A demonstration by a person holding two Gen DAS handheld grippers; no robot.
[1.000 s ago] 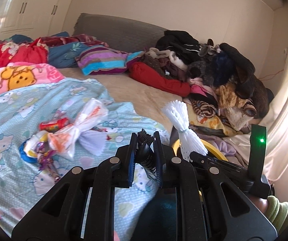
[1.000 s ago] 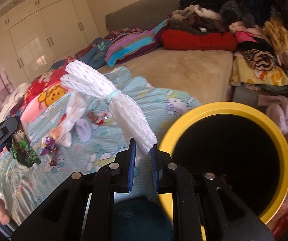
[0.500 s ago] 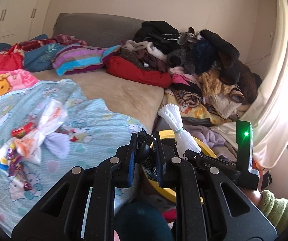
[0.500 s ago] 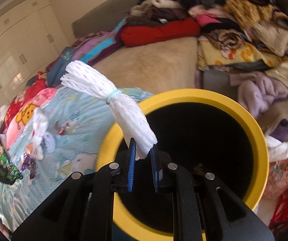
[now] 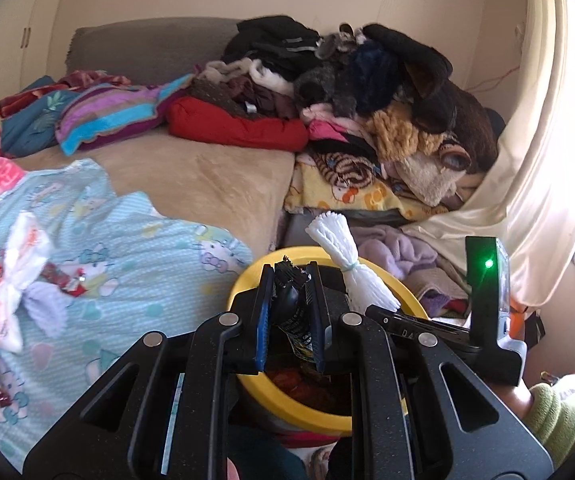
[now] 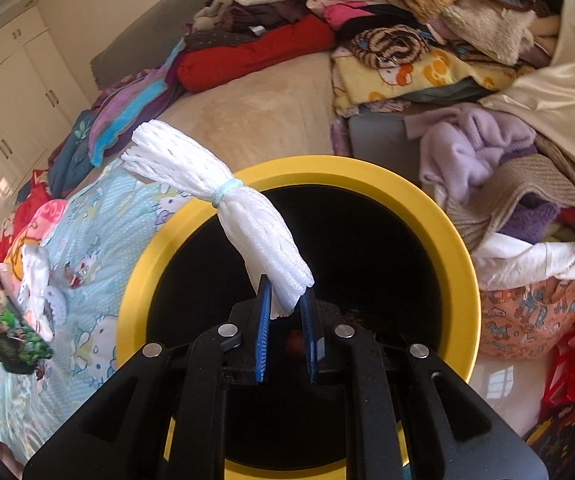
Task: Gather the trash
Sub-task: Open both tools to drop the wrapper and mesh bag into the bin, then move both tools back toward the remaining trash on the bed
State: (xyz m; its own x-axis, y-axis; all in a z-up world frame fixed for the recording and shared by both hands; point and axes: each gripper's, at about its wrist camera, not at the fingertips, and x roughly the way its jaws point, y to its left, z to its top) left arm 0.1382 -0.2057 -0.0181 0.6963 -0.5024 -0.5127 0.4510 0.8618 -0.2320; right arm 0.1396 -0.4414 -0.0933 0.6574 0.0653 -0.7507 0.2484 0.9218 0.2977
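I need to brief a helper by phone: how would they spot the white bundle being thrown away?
Find the yellow-rimmed bin beside the bed. Over its mouth, the right gripper pinches a white foam-net bundle, the only one cinched with a pale blue band.

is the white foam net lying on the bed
No, the white foam net is pinched between the right gripper's fingers above the yellow bin.

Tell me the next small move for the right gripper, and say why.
Probably open the right gripper. It is shut on the white foam net, whose gripped end already hangs over the dark mouth of the yellow-rimmed bin, so letting go should drop it inside.
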